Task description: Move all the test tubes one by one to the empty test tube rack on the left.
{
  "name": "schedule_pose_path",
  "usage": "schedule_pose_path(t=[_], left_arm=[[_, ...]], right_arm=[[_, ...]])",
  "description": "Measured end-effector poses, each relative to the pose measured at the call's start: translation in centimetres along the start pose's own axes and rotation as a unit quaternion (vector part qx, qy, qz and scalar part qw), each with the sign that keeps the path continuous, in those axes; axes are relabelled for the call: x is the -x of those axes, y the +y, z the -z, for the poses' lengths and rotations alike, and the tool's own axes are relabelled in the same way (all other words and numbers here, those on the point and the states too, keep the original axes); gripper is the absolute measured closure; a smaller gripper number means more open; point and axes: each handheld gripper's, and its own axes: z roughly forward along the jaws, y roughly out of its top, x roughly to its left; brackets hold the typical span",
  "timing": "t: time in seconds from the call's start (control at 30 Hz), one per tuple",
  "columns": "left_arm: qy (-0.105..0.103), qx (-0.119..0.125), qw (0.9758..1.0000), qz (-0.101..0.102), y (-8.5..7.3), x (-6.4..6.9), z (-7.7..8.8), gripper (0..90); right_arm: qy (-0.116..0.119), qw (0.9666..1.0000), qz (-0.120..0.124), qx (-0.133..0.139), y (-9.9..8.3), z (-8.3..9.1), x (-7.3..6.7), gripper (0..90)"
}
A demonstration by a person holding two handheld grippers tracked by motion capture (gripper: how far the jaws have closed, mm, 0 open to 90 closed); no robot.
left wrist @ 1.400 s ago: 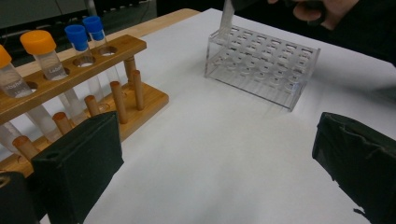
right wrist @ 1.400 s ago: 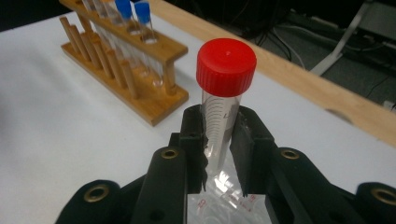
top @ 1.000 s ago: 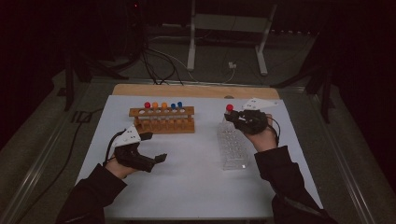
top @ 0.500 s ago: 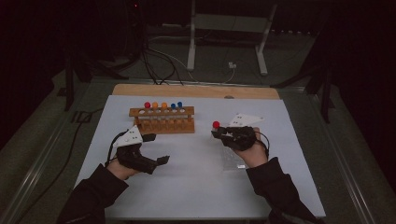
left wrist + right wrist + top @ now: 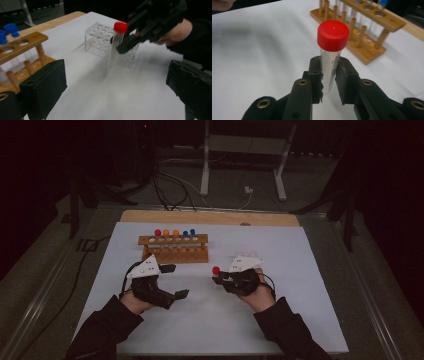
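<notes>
Right claw [image 5: 329, 75] clamped on the red-capped tube [image 5: 331, 55], upright, cap above its jaws

1. A table [image 5: 210, 217] with a pale wooden top, its far edge showing as a bare strip.
2. A large white sheet [image 5: 210, 320] lies flat on the table and covers nearly all of it.
3. A wooden test-tube rack [image 5: 174, 248] stands on the sheet toward the far side, left of centre.
4. A clear plastic rack [image 5: 105, 40] stands on the sheet, well apart to the right of the wooden one.
</notes>
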Motion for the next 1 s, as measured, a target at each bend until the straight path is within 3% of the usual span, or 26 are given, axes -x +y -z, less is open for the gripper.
schedule_pose_path(t=[0.4,0.6,0.83,1.0], left_arm=[[-0.012,0.006,0.9999,-0.007,1.6,1.4,-1.9,8.7],[-0.004,0.014,0.9998,-0.016,1.9,1.6,-3.0,22.8],[-0.001,0.012,0.9999,-0.011,2.0,1.4,-4.2,41.0],[0.002,0.004,0.9996,-0.029,1.9,1.6,-4.9,52.2]], right_arm=[[0.024,0.9997,0.009,0.000,0.2,-0.5,-1.8,75.2],[0.030,0.9995,0.013,-0.001,0.2,-0.7,-2.3,75.1],[0.033,0.9994,0.014,-0.002,0.3,-0.8,-2.4,75.1],[0.033,0.9994,0.011,-0.001,0.2,-0.8,-2.4,75.1]])
